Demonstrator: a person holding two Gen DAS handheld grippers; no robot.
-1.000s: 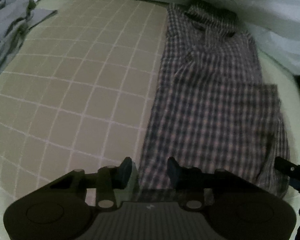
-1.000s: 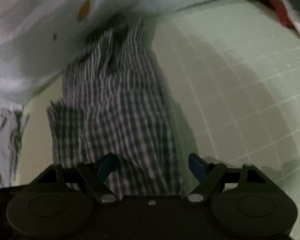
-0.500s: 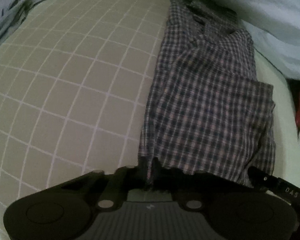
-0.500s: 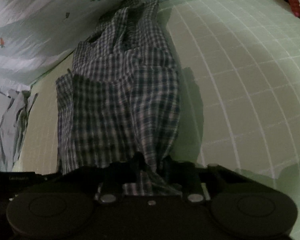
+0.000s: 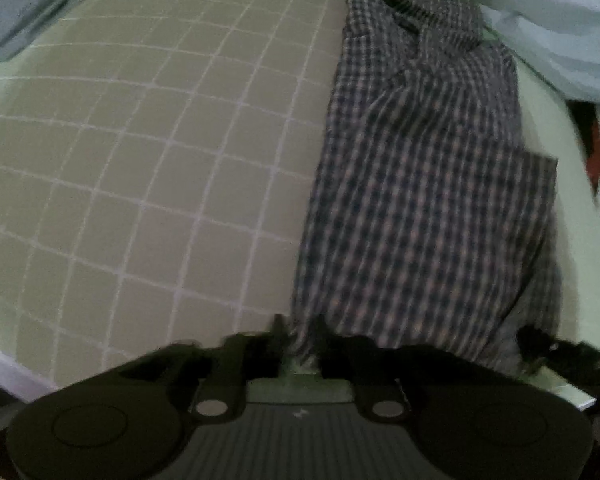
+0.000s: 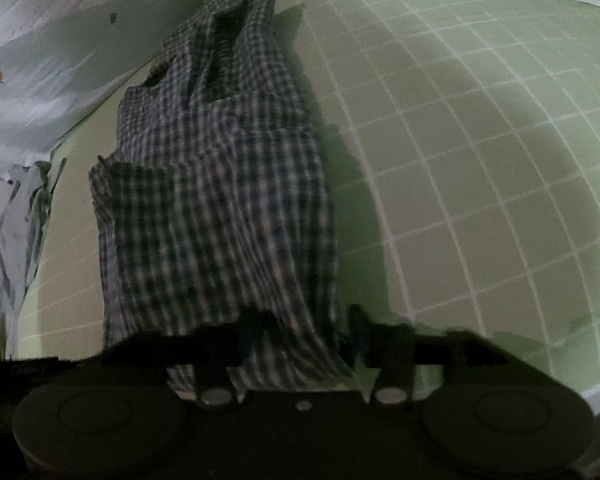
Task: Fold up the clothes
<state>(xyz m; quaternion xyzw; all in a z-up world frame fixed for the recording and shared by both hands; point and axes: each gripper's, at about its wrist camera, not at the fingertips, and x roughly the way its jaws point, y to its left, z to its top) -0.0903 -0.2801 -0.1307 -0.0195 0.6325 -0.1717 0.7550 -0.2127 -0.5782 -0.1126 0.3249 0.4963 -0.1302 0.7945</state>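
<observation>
A dark checked shirt (image 5: 432,200) lies lengthwise on a green mat with a white grid (image 5: 148,152), folded into a narrow strip with its collar at the far end. It also shows in the right wrist view (image 6: 216,208). My left gripper (image 5: 300,344) is shut on the shirt's near left hem corner. My right gripper (image 6: 304,340) is shut on the near right hem corner, and cloth bunches between its fingers. The near hem is lifted off the mat. The other gripper's tip (image 5: 560,356) shows at the lower right of the left wrist view.
A pale blue sheet with carrot prints (image 6: 52,40) lies bunched beyond the collar. A crumpled grey-white garment (image 6: 16,232) lies at the mat's left side. Red and white items (image 5: 598,160) sit past the right edge. The mat's near edge (image 5: 4,364) is close.
Both grippers went from open at the near hem to shut on its corners. They have since lifted the hem, and the shirt stretches toward me.
</observation>
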